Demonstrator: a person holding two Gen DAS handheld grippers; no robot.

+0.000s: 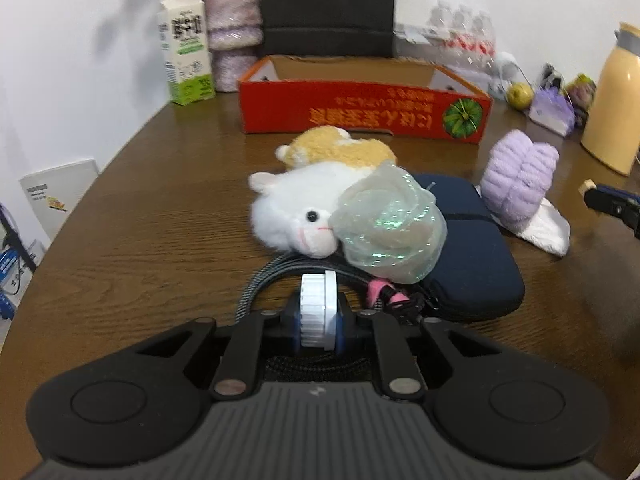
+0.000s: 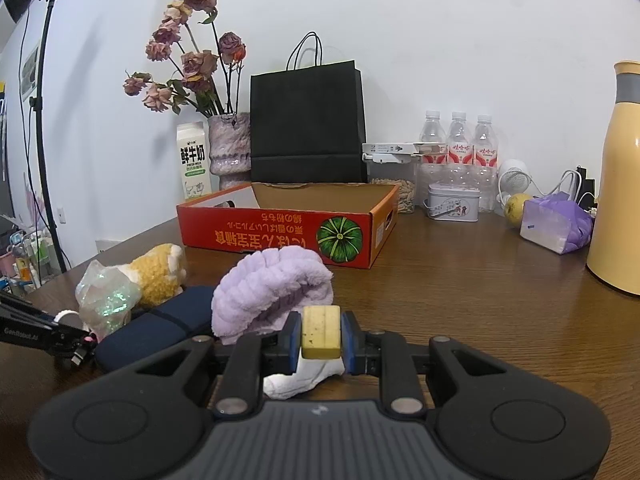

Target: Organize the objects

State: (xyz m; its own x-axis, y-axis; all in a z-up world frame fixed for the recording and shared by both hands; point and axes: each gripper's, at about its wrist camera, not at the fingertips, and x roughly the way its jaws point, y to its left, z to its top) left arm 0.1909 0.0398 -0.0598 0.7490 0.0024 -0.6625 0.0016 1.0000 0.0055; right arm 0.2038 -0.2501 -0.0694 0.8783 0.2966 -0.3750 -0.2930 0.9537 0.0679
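Observation:
My left gripper (image 1: 318, 322) is shut on a white ribbed plug (image 1: 318, 300) that sits on a coiled braided cable (image 1: 256, 284). Just beyond lie a white and yellow plush toy (image 1: 296, 204), a shimmering gauze bag (image 1: 390, 224) and a navy pouch (image 1: 472, 256). My right gripper (image 2: 321, 336) is shut on a small yellow block (image 2: 321, 326), held above a white sock (image 2: 304, 380) and close to a fluffy purple headband (image 2: 272, 288). The open red cardboard box (image 2: 276, 234) stands behind these things. The right gripper's tip (image 1: 592, 192) shows at the right edge of the left wrist view.
Along the wall stand a milk carton (image 2: 194, 160), a vase of dried roses (image 2: 230, 148), a black paper bag (image 2: 308, 124), water bottles (image 2: 458, 140), a tin (image 2: 452, 202) and a tall yellow flask (image 2: 616, 184). A pear (image 2: 516, 208) and a purple bag (image 2: 556, 226) lie at the right.

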